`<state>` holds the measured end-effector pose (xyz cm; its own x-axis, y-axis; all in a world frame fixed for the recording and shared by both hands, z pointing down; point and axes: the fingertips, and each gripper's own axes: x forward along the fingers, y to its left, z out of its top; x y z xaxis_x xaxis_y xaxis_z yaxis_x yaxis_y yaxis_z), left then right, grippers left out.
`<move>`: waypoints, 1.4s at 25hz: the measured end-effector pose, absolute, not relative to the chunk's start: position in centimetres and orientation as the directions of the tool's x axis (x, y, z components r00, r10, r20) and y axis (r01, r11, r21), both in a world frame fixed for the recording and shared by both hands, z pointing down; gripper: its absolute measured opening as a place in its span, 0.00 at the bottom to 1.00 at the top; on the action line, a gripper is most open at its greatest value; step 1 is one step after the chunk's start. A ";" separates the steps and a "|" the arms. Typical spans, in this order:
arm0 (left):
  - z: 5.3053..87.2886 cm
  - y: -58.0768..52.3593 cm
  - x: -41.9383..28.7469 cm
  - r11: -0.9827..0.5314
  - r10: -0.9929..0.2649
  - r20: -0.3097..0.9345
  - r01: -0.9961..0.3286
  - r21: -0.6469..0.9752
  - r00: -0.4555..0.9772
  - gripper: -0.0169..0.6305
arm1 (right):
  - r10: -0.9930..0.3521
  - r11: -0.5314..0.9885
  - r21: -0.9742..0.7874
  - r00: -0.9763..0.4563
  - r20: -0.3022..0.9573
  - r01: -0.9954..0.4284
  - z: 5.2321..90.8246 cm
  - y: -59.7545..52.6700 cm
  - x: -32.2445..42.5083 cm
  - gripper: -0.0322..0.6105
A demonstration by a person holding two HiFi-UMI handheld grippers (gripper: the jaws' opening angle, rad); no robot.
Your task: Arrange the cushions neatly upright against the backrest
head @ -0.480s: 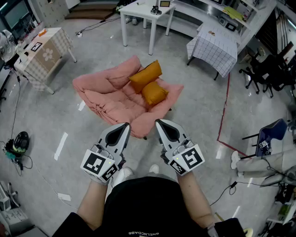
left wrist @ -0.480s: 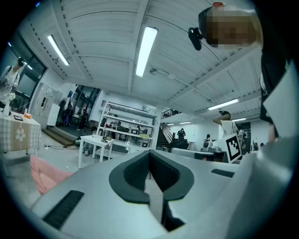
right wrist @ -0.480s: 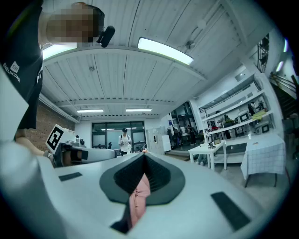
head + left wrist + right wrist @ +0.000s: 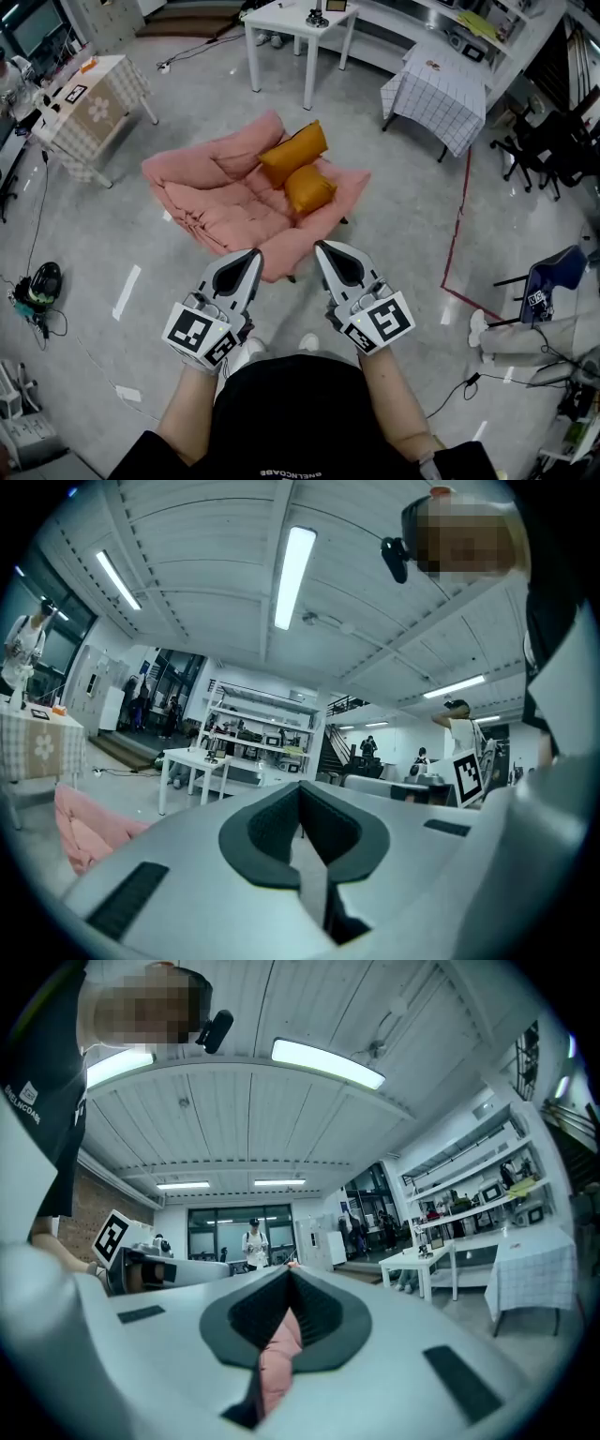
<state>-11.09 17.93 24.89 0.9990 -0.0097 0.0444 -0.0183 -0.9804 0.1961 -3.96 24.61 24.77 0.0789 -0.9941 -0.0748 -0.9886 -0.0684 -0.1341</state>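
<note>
At far left of the head view, about 10 o'clock: a small desk under a beige checked cloth (image 4: 89, 108). It is well apart from the work and plays no part in it.

Centre-left, 12 o'clock from the person: a pink padded fabric floor sofa (image 4: 220, 202), spread low on the grey floor (image 4: 394, 234), with its raised back fold towards 11 o'clock.

Left gripper (image 4: 253, 255): grey plastic with a marker cube, held level at waist height and pointing at the sofa. In the left gripper view its jaws are clenched with nothing between them. It is well short of the sofa, so probably a carrying posture during the approach.

On the right half of the sofa are two mustard-orange square fabric cushions. The upper cushion (image 4: 294, 152) sits tilted, with one corner up. The lower cushion (image 4: 310, 187) is just below it and touches it, slumped on the seat. Neither looks squarely upright against the backrest, so the task appears not yet begun.

Right gripper (image 4: 322, 247): level and parallel to the left one. Its jaws are clenched and empty. The pink sliver in the right gripper view is the sofa beyond, not a held thing.

Judgement: both grippers must come nearer and unclench before either cushion can be taken.

Right, 1 o'clock: a desk under a white grid-pattern cloth (image 4: 441, 94). A red tape line (image 4: 455, 234) runs down the floor beside it.
</note>
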 end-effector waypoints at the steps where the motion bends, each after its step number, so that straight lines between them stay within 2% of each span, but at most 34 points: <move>1: 25.0 18.2 -10.8 -0.980 -0.016 0.049 -0.025 0.196 0.999 0.05 | -0.994 -0.061 -0.138 0.073 -0.079 -0.989 24.8 24.9 -3.6 0.06; 9: 26.6 19.1 -9.2 -0.976 -0.079 0.096 -0.097 0.194 0.992 0.05 | -0.994 -0.053 -0.214 0.071 -0.080 -0.975 26.5 26.7 0.0 0.08; 16: 27.9 12.8 -8.7 -0.959 -0.123 0.139 -0.153 0.236 0.983 0.05 | -0.997 -0.070 -0.226 0.076 -0.018 -0.972 28.1 21.5 2.4 0.09; 27: 30.7 3.5 -4.5 -0.954 -0.110 0.145 -0.146 0.263 0.983 0.05 | -0.977 -0.140 -0.069 0.126 0.174 -0.988 31.9 12.5 9.4 0.11; 35: 33.4 -0.8 -3.7 -0.936 -0.048 0.167 -0.103 0.336 0.985 0.05 | -0.935 -0.171 0.022 0.169 0.312 -0.985 33.5 7.6 12.9 0.23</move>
<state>-3.69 -0.77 33.37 0.9848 -0.0478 0.1672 -0.1026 -0.9361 0.3363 12.95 7.60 33.53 0.1689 -0.9350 0.3119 -0.9851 -0.1707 0.0216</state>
